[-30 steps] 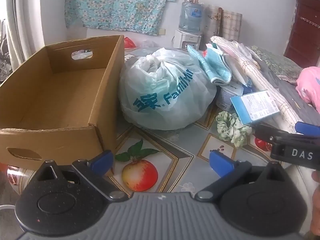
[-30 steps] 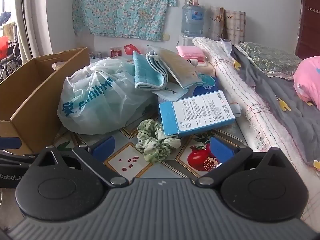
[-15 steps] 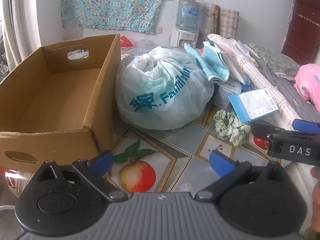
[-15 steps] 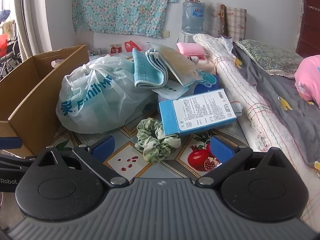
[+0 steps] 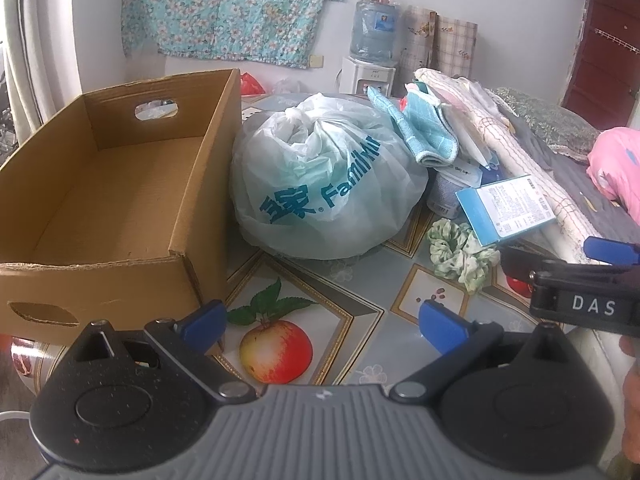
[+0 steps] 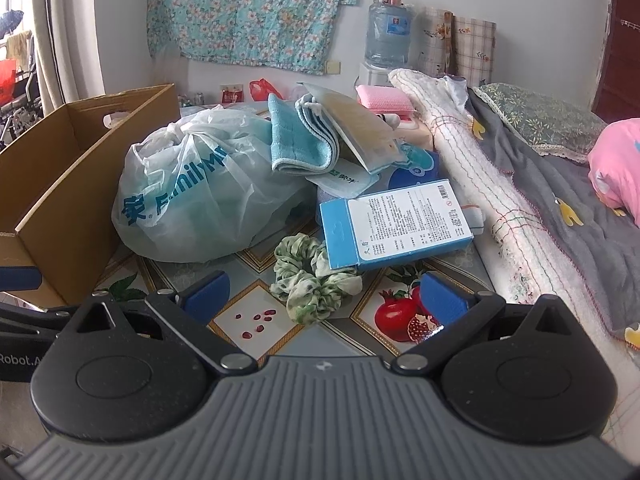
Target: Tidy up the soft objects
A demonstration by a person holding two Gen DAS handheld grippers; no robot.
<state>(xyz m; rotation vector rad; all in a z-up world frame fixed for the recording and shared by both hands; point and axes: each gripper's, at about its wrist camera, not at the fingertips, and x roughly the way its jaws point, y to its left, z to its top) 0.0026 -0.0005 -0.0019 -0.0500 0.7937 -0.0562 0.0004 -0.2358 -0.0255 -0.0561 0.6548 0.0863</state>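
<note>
Jaws of right gripper (image 6: pixel 325 297) apart, green scrunchie (image 6: pixel 310 276) between

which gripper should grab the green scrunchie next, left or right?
Probably right. The right hand-held gripper is open with the green scrunchie almost centred just ahead of its fingers. The left hand-held gripper, also open, faces the apple print beside the cardboard box; the scrunchie lies off to its right.
</note>
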